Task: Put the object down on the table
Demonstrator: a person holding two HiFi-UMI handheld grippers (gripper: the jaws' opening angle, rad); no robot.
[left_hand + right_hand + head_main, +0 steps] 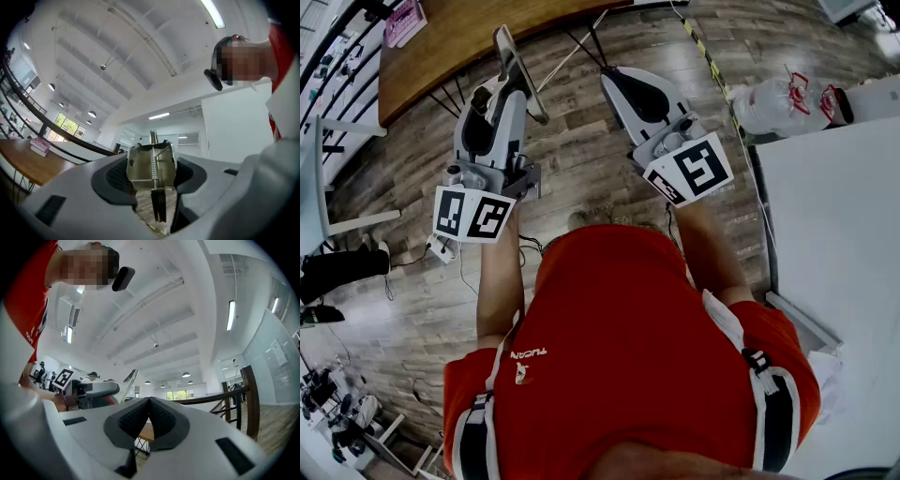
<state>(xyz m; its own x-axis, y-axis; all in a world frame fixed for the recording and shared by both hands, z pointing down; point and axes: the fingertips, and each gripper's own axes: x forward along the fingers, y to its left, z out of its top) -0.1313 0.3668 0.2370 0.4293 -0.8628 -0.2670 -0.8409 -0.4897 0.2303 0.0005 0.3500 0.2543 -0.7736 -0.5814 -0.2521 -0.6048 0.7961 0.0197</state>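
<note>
Head view: I have both arms raised in front of the red shirt. The left gripper sits upper left of centre and the right gripper just right of it, both over wood floor. The metal clip stands tilted up out of the left jaws. The white table fills the right side, its edge well apart from the clip, and a wooden tabletop lies at the top.

Left gripper view: the jaws of the left gripper pinch the metal clip, a dull plate with a spring down its middle, at lower centre.

Right gripper view: the pads of the right gripper are pressed together with nothing between them. The left gripper and its clip show at centre left.
</note>
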